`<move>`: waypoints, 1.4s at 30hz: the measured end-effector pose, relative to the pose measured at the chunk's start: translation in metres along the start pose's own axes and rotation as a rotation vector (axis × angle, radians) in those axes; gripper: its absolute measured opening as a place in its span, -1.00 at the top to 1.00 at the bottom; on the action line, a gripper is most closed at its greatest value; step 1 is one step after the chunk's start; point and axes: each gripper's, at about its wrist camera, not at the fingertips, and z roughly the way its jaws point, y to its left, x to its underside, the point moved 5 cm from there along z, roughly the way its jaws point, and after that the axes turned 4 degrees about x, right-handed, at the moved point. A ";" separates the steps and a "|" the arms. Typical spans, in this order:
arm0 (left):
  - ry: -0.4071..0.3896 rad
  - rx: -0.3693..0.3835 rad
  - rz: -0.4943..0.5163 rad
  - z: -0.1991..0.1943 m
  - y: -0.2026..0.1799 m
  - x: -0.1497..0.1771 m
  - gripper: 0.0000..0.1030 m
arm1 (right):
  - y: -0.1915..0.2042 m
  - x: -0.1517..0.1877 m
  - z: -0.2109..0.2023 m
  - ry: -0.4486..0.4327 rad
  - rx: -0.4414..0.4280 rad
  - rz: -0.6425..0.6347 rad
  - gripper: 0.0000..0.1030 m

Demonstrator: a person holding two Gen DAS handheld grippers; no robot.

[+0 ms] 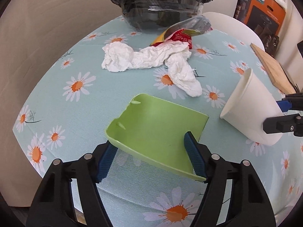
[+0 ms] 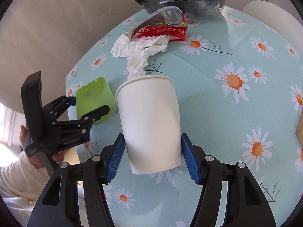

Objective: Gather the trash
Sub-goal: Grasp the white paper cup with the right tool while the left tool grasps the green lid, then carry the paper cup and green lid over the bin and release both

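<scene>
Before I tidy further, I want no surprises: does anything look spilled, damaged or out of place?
Nothing spilled. Crumpled tissue and a torn red wrapper litter the tablecloth near the black-lined bin.

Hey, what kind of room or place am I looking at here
Most likely a home dining or kitchen table. It has a round top under a daisy-print tablecloth, after-meal litter such as a crumpled tissue and a paper cup, and a bowl lined with a black trash bag.

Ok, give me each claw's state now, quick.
Left claw: closed on the green dustpan.
Right claw: closed on the white paper cup.
</scene>
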 end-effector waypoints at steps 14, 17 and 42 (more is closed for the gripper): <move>-0.005 0.089 -0.011 -0.016 -0.001 -0.021 0.85 | -0.003 0.002 -0.010 -0.016 0.027 0.000 -0.08; -0.035 0.092 -0.010 -0.026 -0.002 -0.030 0.85 | -0.006 0.003 -0.013 -0.022 0.035 0.000 -0.08; -0.276 0.040 0.153 -0.109 0.003 -0.161 0.85 | -0.012 -0.091 -0.118 -0.315 0.100 0.003 -0.01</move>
